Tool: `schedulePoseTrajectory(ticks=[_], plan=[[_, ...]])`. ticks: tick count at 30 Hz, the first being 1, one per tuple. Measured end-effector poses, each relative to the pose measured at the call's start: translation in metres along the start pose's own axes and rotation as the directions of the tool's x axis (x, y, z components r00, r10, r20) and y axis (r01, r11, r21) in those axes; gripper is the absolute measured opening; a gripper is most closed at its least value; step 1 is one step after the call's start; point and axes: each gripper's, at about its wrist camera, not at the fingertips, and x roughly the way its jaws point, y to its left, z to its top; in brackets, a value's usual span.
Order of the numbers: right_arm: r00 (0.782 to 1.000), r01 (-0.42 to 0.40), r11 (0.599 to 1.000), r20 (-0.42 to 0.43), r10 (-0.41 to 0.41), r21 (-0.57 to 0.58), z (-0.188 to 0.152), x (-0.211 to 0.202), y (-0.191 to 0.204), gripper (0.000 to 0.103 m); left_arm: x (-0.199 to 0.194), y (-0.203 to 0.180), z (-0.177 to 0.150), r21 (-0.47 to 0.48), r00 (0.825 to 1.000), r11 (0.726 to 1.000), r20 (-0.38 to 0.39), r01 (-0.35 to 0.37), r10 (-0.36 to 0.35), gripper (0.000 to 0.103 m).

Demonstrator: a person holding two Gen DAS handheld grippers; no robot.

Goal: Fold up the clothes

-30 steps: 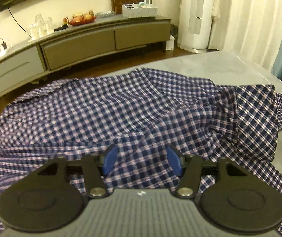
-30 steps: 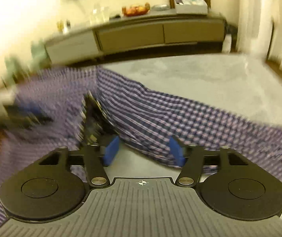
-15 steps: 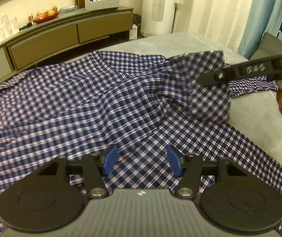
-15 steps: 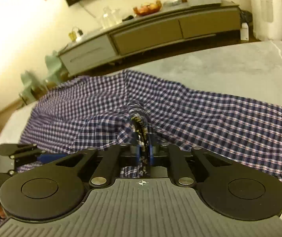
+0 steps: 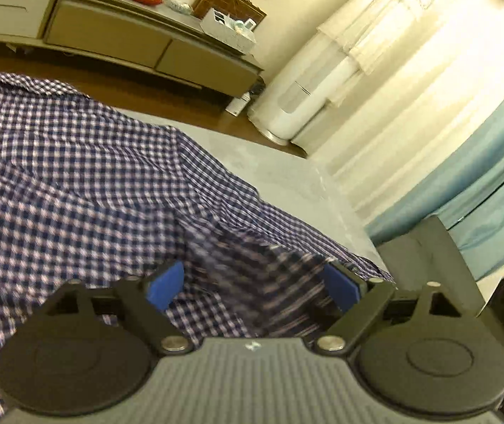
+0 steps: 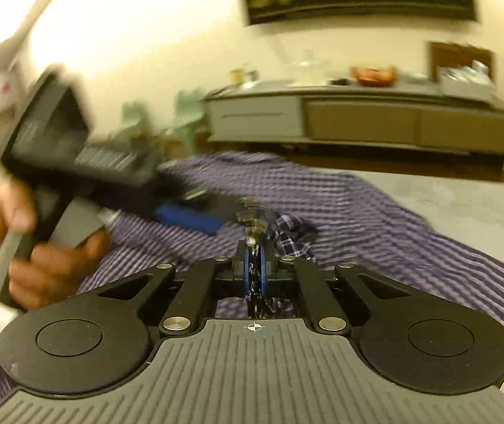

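While the checked shirt [image 5: 75,176] lay spread over the grey tabletop [image 5: 280,173], the right gripper [image 6: 255,268] had its fingers clamped on a bunched fold of it; the left gripper [image 5: 252,286] was opening wide, gripping nothing, above the shirt.

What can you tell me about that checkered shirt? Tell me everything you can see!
The checkered shirt is thin woven cloth with small navy, white and pinkish squares. It lies spread out and rumpled over a grey surface, with soft wrinkles and humps. One bunched fold stands up, pinched between the blue pads of the right tool, which is shut on it. The left tool is over another part, its jaws opening with cloth between them but not pressed. A darker checked inner side shows beside the pinched fold.
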Motion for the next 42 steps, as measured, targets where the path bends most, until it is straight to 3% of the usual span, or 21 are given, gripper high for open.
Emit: schedulePoseTrajectory(ticks=[3, 5, 6, 8, 9, 10, 11, 13, 16, 19, 21, 25, 30, 32, 35, 37, 42], plan=[[1.0, -0.014, 0.997, -0.02, 0.012, -0.073, -0.008, 0.006, 0.024, 0.005, 0.005, 0.002, -0.009, 0.0, 1.0, 1.0, -0.023, 0.0, 0.0, 0.098], [0.999, -0.022, 0.995, -0.03, 0.019, -0.095, -0.013, 0.008, 0.033, 0.005, 0.01, 0.004, -0.013, -0.005, 0.999, 1.0, -0.04, -0.013, 0.013, 0.096], [0.999, -0.022, 0.994, -0.029, 0.019, -0.104, -0.014, 0.007, 0.035, 0.005, 0.012, 0.005, -0.015, -0.005, 0.999, 1.0, -0.048, -0.018, 0.017, 0.091], [0.999, -0.032, 0.993, -0.028, 0.029, -0.115, -0.017, 0.007, 0.038, 0.005, 0.017, 0.007, -0.019, -0.003, 0.998, 1.0, -0.064, -0.026, 0.026, 0.054], [0.999, -0.039, 0.992, -0.03, 0.035, -0.117, -0.018, 0.008, 0.038, 0.005, 0.017, 0.009, -0.021, -0.009, 0.997, 0.999, -0.067, -0.044, 0.044, 0.027], [0.998, -0.048, 0.992, -0.034, 0.044, -0.117, -0.019, 0.008, 0.039, 0.006, 0.016, 0.011, -0.021, -0.017, 0.995, 0.998, -0.068, -0.068, 0.067, 0.012], [0.997, -0.068, 0.991, -0.042, 0.064, -0.114, -0.02, 0.007, 0.038, 0.009, 0.01, 0.013, -0.022, -0.022, 0.995, 0.996, -0.048, -0.085, 0.084, 0.007], [0.989, -0.138, 0.986, -0.073, 0.131, -0.094, -0.019, 0.005, 0.036, 0.033, -0.012, 0.016, -0.027, -0.047, 0.994, 0.994, 0.021, -0.103, 0.104, 0.006], [0.968, -0.239, 0.969, -0.095, 0.232, -0.066, -0.016, -0.002, 0.038, 0.043, -0.075, 0.026, -0.045, -0.133, 0.978, 0.985, 0.164, -0.106, 0.127, 0.006], [0.951, -0.293, 0.955, -0.123, 0.285, -0.054, -0.021, -0.009, 0.044, 0.051, -0.154, 0.045, -0.086, -0.249, 0.937, 0.959, 0.283, -0.134, 0.204, 0.006], [0.944, -0.296, 0.954, -0.165, 0.285, -0.047, -0.028, -0.002, 0.051, 0.052, -0.181, 0.062, -0.115, -0.337, 0.919, 0.924, 0.277, -0.18, 0.28, 0.006], [0.931, -0.268, 0.962, -0.271, 0.244, -0.055, -0.051, 0.018, 0.074, 0.052, -0.19, 0.084, -0.158, -0.428, 0.918, 0.872, 0.195, -0.237, 0.345, 0.006], [0.933, -0.198, 0.976, -0.324, 0.159, -0.093, -0.063, 0.039, 0.086, 0.056, -0.219, 0.069, -0.172, -0.461, 0.882, 0.86, 0.284, -0.219, 0.377, 0.006], [0.932, -0.184, 0.978, -0.333, 0.144, -0.095, -0.066, 0.043, 0.084, 0.059, -0.239, 0.064, -0.188, -0.496, 0.867, 0.841, 0.299, -0.217, 0.4, 0.006], [0.928, -0.18, 0.976, -0.35, 0.126, -0.126, -0.073, 0.049, 0.087, 0.062, -0.242, 0.076, -0.211, -0.564, 0.879, 0.798, 0.246, -0.212, 0.407, 0.006], [0.929, -0.18, 0.971, -0.353, 0.115, -0.158, -0.077, 0.051, 0.089, 0.069, -0.236, 0.086, -0.224, -0.606, 0.889, 0.768, 0.212, -0.206, 0.405, 0.006], [0.932, -0.168, 0.965, -0.352, 0.089, -0.2, -0.077, 0.058, 0.09, 0.079, -0.24, 0.086, -0.221, -0.623, 0.888, 0.757, 0.213, -0.197, 0.407, 0.006]])
